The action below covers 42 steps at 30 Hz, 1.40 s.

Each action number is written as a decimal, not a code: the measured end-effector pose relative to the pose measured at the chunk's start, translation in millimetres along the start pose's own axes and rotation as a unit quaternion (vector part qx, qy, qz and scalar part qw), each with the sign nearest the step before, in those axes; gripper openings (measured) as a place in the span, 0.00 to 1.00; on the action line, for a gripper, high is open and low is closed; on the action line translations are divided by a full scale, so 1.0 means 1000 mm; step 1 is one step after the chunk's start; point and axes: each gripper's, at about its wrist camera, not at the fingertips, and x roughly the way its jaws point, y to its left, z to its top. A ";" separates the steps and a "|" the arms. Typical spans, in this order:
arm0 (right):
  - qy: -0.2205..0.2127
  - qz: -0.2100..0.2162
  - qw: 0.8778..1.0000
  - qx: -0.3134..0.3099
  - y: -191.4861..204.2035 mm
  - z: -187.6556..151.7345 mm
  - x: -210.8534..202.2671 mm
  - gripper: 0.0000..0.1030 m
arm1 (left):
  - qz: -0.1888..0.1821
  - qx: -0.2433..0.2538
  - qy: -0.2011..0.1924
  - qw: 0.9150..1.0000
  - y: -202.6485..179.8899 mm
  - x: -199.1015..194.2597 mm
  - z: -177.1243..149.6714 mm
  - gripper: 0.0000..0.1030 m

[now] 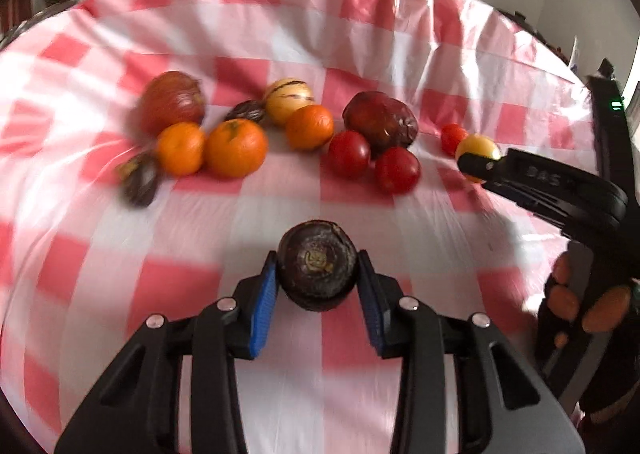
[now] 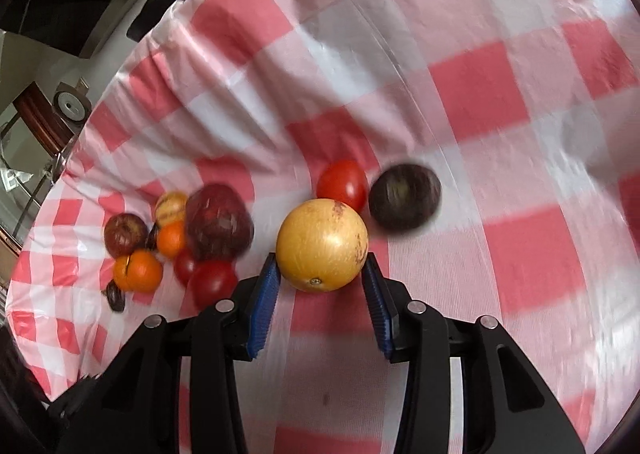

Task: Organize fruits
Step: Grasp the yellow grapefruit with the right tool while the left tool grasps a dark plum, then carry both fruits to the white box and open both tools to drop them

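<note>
My left gripper [image 1: 317, 279] is shut on a dark purple passion fruit [image 1: 317, 259], held above the red-and-white checked cloth [image 1: 280, 34]. My right gripper [image 2: 320, 274] is shut on a yellow round fruit [image 2: 322, 244]; it also shows in the left wrist view [image 1: 478, 146] at the right gripper's tip. Beyond lie three oranges [image 1: 236, 148], red tomatoes [image 1: 349, 153], a red apple [image 1: 172, 102], a dark red apple [image 1: 380, 118], a striped yellow fruit [image 1: 289, 96] and two more dark passion fruits [image 1: 140, 180].
In the right wrist view a tomato [image 2: 343, 182] and a dark purple fruit [image 2: 404, 203] lie just beyond the yellow fruit. The cluster of fruits [image 2: 180, 238] lies to the left. The person's gloved hand [image 1: 580, 306] holds the right gripper at the right edge.
</note>
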 end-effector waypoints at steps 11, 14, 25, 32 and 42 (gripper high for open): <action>0.028 0.082 0.996 -0.020 0.043 -0.101 -0.076 0.40 | 0.018 -0.067 -0.043 0.997 0.030 -0.085 -0.079 0.37; 0.034 0.103 0.994 -0.029 0.054 -0.133 -0.094 0.40 | 0.023 -0.065 -0.046 0.997 0.039 -0.106 -0.103 0.37; 0.067 0.154 0.975 -0.146 0.122 -0.224 -0.142 0.40 | 0.066 -0.085 -0.054 0.993 0.098 -0.180 -0.190 0.37; 0.090 0.197 0.947 -0.238 0.174 -0.281 -0.159 0.40 | 0.104 -0.117 -0.062 0.986 0.145 -0.222 -0.237 0.38; 0.111 0.261 0.871 -0.400 0.250 -0.365 -0.181 0.40 | 0.134 -0.174 -0.063 0.974 0.197 -0.276 -0.306 0.38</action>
